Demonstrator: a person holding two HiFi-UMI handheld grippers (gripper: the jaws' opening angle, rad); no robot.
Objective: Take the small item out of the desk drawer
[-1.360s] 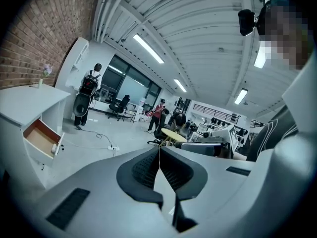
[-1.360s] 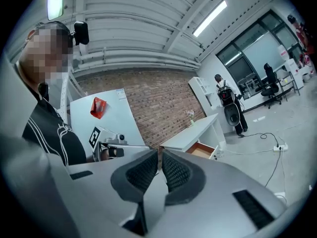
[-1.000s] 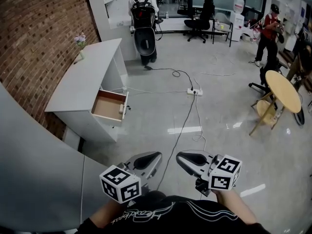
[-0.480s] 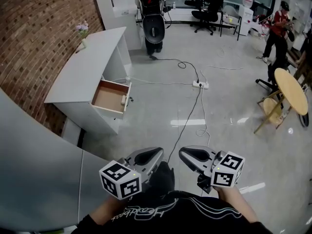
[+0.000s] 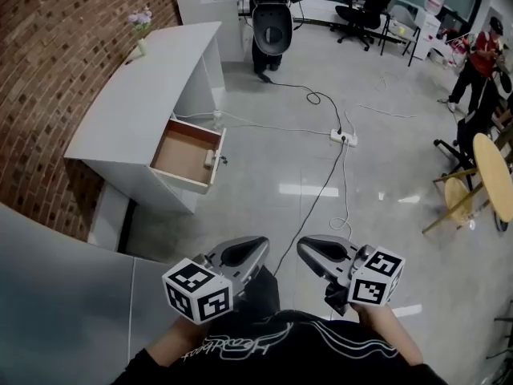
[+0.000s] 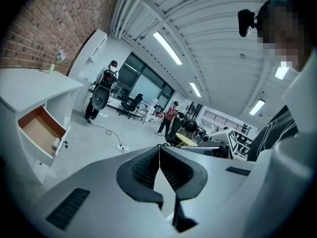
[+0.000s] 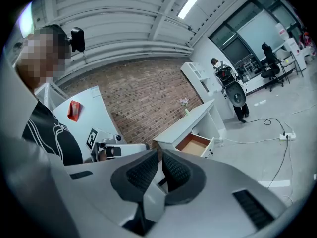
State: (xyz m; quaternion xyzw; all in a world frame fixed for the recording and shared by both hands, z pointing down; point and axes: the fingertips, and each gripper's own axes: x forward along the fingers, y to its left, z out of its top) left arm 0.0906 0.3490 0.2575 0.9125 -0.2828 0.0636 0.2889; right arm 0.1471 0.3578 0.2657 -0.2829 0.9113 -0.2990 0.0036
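A white desk (image 5: 132, 115) stands against the brick wall, its wooden drawer (image 5: 186, 155) pulled open. A small pale item (image 5: 211, 159) lies at the drawer's front right corner and also shows as the small item (image 6: 56, 144) in the left gripper view. Both grippers hang low, close to the person's body and far from the desk. My left gripper (image 5: 258, 247) is shut with nothing between its jaws (image 6: 159, 150). My right gripper (image 5: 304, 249) also looks shut and empty (image 7: 159, 152). The right gripper view shows the open drawer (image 7: 194, 144) well ahead.
A cable and power strip (image 5: 345, 139) cross the grey floor between me and the desk. A person stands behind a dark round object (image 5: 272, 22) beyond the desk. A round wooden table (image 5: 497, 175) stands at right. A grey curved counter (image 5: 56, 295) lies at near left.
The desk and open drawer have come nearer and shifted right in the head view as the person walked forward. Both grippers have stayed shut, held in front of the body.
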